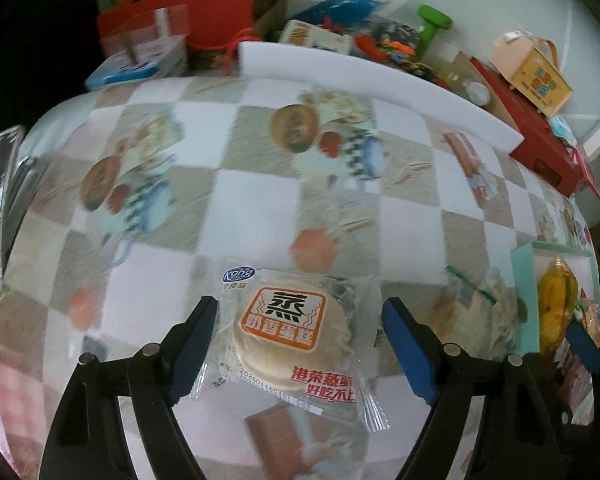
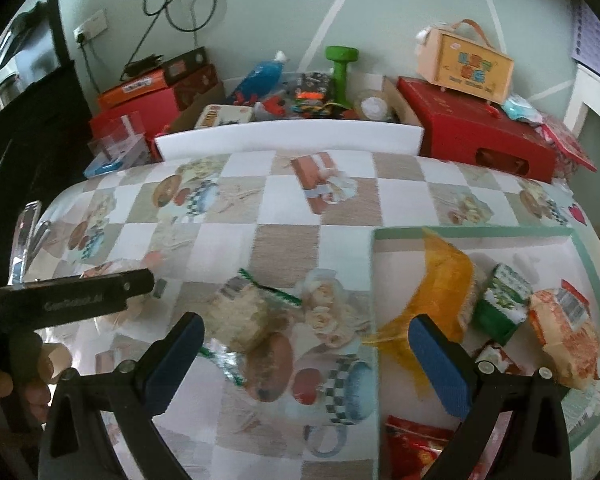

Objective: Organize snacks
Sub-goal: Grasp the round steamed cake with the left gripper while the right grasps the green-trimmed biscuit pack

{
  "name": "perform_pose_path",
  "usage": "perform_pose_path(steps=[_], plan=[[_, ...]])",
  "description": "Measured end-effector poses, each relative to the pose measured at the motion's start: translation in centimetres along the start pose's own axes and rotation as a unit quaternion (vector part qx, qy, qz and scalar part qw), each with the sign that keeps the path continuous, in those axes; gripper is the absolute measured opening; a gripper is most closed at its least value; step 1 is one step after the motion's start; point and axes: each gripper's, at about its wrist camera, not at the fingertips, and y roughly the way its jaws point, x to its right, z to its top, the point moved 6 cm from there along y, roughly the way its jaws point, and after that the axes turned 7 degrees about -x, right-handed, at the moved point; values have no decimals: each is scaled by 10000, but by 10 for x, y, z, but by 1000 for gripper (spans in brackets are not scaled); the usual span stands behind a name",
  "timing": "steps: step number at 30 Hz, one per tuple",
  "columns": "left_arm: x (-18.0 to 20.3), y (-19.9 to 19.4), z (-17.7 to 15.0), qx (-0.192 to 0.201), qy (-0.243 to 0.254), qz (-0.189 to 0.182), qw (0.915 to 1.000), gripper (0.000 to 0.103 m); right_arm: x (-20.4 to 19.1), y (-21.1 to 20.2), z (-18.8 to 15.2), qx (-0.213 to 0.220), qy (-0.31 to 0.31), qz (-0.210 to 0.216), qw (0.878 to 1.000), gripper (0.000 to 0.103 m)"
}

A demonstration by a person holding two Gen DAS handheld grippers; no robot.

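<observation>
Left wrist view: left gripper (image 1: 300, 344) is sitting open around the cake (image 1: 290, 338), probably lining up a grab for the tray (image 2: 584, 264), while the right gripper (image 2: 306, 364) is hanging open too.

Glossy clear-plastic cake wrapper (image 1: 292, 344)

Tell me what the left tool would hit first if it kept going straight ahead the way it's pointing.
Most likely the wrapped steamed cake: it lies on the checked tablecloth between the open fingers of the left tool. Whether they already touch the wrapper is unclear.
</observation>
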Motion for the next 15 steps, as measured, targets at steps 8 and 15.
perform_pose_path(steps=[8,15], plan=[[-29,-10,-18,-55,-268,11,9996,84,-23,18,-3,-186,-229,65,9995,103],[-37,-12,-23,-107,-396,-279,9988,86,-32,38,2,-350,-213,39,9992,103]])
